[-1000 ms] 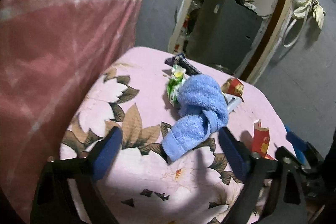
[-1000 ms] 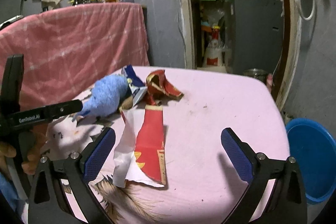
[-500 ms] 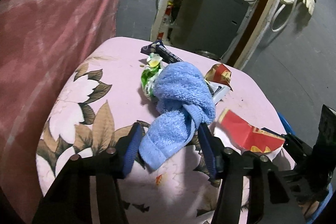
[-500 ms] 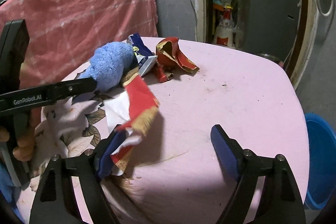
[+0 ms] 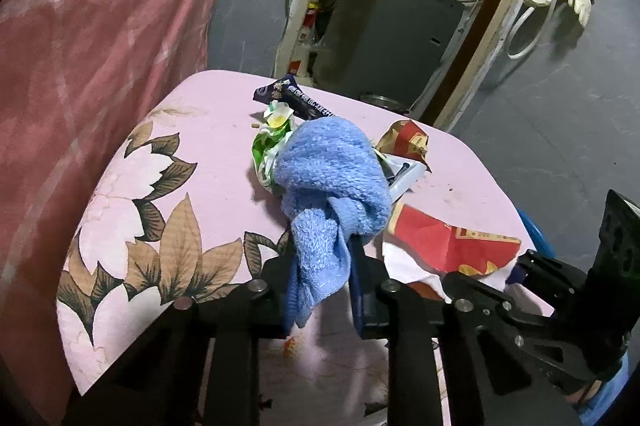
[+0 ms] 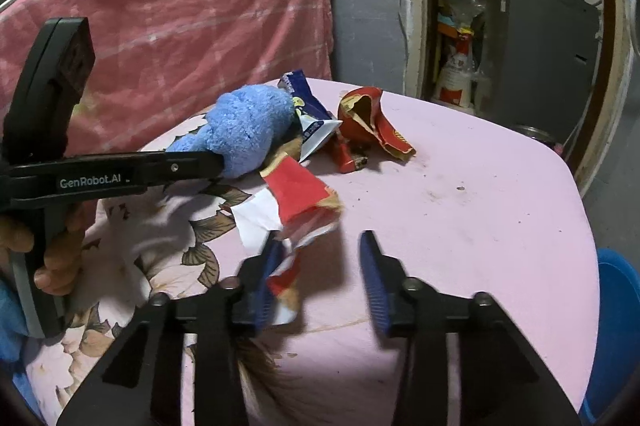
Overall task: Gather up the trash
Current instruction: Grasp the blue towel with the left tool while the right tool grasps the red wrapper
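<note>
My left gripper [image 5: 320, 258] is shut on the lower end of a blue towel [image 5: 334, 182], which lies over a pile of wrappers on the pink floral table [image 5: 168, 186]. The towel also shows in the right wrist view [image 6: 248, 130]. My right gripper [image 6: 320, 266] is partly closed; a torn red and white wrapper [image 6: 296, 202] rests against its left finger, with a gap to the right finger. That wrapper shows in the left wrist view [image 5: 444, 242]. A green wrapper [image 5: 272, 142], a dark blue wrapper [image 5: 296, 98] and a crumpled red wrapper [image 6: 368, 122] lie around the towel.
A pink checked cloth [image 6: 192, 22] covers furniture behind the table. A blue bucket [image 6: 616, 326] stands on the floor at the table's right. A doorway with a grey cabinet [image 6: 536, 54] is behind.
My left gripper closed onto the towel's end. My right gripper narrowed from wide open and lifted the red and white wrapper off the table at its left finger.
</note>
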`<state>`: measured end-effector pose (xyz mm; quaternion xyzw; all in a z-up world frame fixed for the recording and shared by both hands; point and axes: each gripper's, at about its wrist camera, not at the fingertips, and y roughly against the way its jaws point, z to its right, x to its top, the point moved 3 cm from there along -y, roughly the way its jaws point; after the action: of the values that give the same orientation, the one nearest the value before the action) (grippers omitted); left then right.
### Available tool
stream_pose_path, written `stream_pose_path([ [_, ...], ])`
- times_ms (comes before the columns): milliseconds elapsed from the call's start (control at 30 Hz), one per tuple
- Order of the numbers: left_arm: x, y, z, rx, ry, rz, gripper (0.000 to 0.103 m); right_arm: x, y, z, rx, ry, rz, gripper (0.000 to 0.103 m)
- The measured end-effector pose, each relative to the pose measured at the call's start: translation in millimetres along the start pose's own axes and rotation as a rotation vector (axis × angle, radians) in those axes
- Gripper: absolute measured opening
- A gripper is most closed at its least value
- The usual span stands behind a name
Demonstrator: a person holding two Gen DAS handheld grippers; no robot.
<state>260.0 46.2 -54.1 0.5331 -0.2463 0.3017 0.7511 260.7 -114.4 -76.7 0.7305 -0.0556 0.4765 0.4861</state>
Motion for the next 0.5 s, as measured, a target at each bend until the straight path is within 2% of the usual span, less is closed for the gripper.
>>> stream_pose_path([
  [133, -1.6, 2.8, 5.5, -0.001, -0.007, 0.011, 0.013, -0.2, 0.1, 1.5, 0.013, -0.010, 0.001, 0.010],
  [233, -4.0, 5.9, 8.1, -0.017, -0.004, 0.016, 0.012, -0.5, 0.6, 2.2, 0.007, -0.017, 0.003, 0.006],
  [500, -9.6, 16.4, 20.7, -0.018, -0.021, 0.048, 0.011, -0.6, 16.6, 8.5, -0.030, -0.058, 0.072, 0.005],
])
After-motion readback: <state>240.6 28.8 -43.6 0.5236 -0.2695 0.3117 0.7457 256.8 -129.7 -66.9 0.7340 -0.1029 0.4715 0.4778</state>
